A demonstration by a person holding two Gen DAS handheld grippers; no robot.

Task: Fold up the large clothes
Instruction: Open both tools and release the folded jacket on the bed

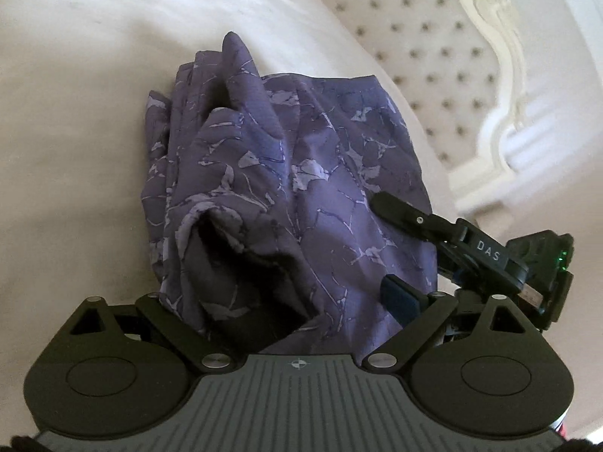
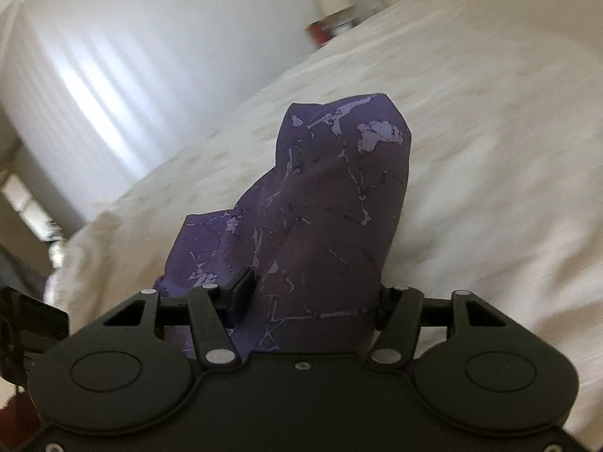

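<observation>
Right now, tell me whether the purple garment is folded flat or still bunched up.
Bunched up. The purple garment sits in a rumpled heap on the white bedding, with raised ridges and deep creases; no flat, squared fold shows.

Purple patterned garment [image 1: 286, 173] bunched in a heap on the white bed cover [image 1: 75, 173], filling the near middle; folds stand up, blocking a straight pass forward. Right gripper [image 1: 384, 248] crowds the heap's right side, fabric between its fingers. Bare cover to the left and far left, open for passing. Tufted headboard [image 1: 433, 56] closes off the far right. In the right wrist view, bare cover right of the garment, curtain [image 2: 94, 86] beyond the bed's left edge.
</observation>
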